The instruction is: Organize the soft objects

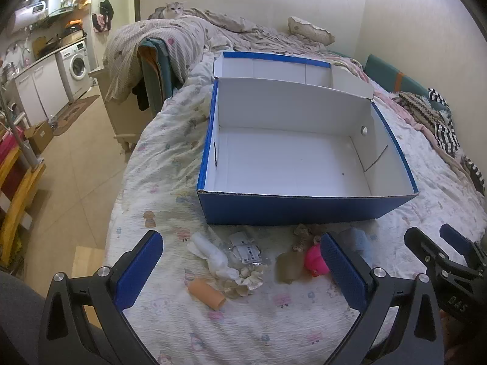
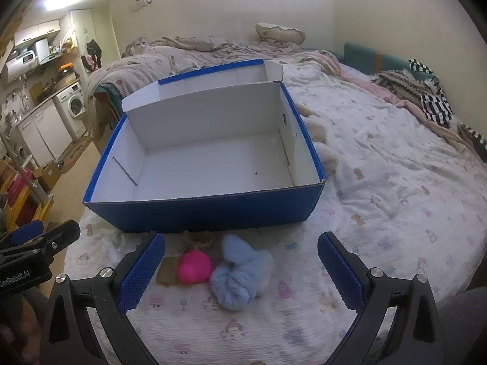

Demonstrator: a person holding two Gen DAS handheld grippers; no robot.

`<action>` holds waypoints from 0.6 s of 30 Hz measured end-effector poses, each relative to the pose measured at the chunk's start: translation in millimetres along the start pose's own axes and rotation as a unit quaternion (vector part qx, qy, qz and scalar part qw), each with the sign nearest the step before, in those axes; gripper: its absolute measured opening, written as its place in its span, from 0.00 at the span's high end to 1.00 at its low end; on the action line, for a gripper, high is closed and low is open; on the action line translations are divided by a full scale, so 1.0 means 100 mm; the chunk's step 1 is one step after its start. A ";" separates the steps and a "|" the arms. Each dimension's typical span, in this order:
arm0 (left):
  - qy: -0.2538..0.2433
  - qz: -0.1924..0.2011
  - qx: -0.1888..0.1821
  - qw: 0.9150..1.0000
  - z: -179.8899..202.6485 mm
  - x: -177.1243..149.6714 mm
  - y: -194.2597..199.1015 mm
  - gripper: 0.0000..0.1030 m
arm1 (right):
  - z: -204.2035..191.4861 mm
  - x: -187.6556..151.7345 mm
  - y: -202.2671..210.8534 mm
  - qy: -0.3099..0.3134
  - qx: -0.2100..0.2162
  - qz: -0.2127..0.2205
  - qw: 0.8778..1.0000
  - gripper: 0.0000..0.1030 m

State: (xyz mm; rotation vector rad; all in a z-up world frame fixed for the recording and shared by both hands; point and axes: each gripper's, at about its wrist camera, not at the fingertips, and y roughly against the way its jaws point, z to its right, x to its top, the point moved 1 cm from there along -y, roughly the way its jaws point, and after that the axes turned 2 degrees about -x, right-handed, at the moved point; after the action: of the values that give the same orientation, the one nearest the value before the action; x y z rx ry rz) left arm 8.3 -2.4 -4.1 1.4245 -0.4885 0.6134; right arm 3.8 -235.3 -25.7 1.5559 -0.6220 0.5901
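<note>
An open blue box (image 1: 304, 210) with a white inside stands empty on the bed; it also shows in the right wrist view (image 2: 213, 216). In front of it lie soft things: a white cloth (image 1: 213, 254), an orange roll (image 1: 207, 294), a cream ruffled piece (image 1: 246, 283), a brown piece (image 1: 289, 266), a pink ball (image 1: 315, 258) (image 2: 194, 266) and a light blue cloth (image 2: 237, 276). My left gripper (image 1: 242, 269) is open above them. My right gripper (image 2: 240, 269) is open, with the pink ball and blue cloth between its fingers.
A silver foil packet (image 1: 248, 251) lies among the soft things. The bed edge drops to the floor (image 1: 70, 182) on the left. A cat (image 1: 174, 9) sits on the far bedding. Striped clothes (image 2: 432, 103) lie at the right.
</note>
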 end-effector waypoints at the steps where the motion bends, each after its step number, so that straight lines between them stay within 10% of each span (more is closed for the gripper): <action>1: 0.000 0.000 0.000 1.000 0.00 0.00 0.00 0.00 | 0.00 0.00 0.00 0.000 0.000 0.000 1.000 0.00; 18: -0.006 -0.002 0.003 1.000 0.02 -0.02 -0.02 0.00 | 0.01 0.00 0.00 -0.001 0.001 0.001 1.000 0.00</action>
State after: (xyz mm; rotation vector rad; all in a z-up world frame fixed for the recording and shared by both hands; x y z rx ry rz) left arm 8.2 -4.4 -6.2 1.4348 -0.4937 0.6043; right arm 3.4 -236.2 -25.8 1.5584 -0.6248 0.5922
